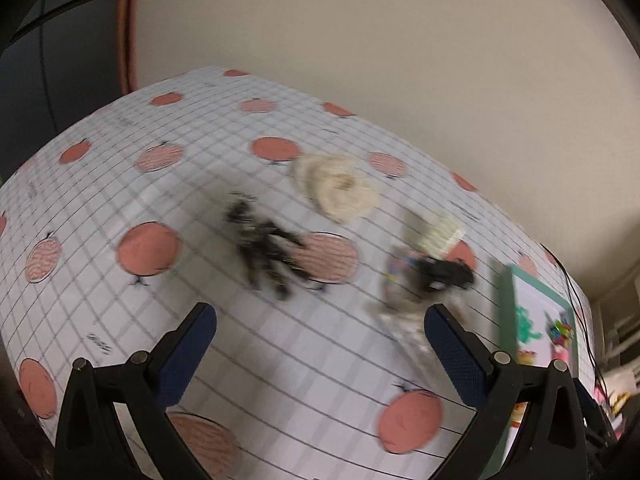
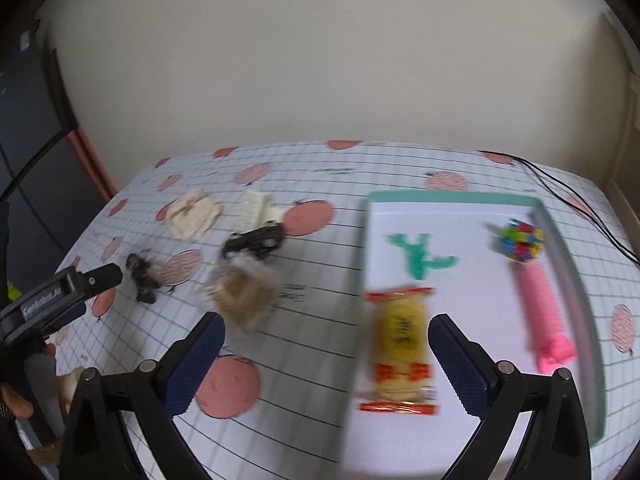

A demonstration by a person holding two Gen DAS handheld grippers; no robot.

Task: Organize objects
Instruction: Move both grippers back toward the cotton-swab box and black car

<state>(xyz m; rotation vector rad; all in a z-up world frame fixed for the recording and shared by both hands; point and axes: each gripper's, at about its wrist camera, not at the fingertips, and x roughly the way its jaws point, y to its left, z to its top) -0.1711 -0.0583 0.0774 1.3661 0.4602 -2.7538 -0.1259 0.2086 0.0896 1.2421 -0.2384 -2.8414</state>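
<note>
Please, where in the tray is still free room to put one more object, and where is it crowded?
In the tray, bare floor lies between the yellow snack packet and the pink toy, and along the far wall above the green figure. The far right corner is crowded by the multicoloured block cluster.

A table (image 2: 320,168) under a white grid cloth dotted with pink circles stands against the wall. Loose on it lie a cream crocheted piece (image 2: 194,214), a white comb-like block (image 2: 254,206), a black toy car (image 2: 256,242), a small dark figure (image 2: 142,270), a brownish fuzzy lump (image 2: 242,294), and a green-rimmed tray (image 2: 448,197) on its right side
</note>
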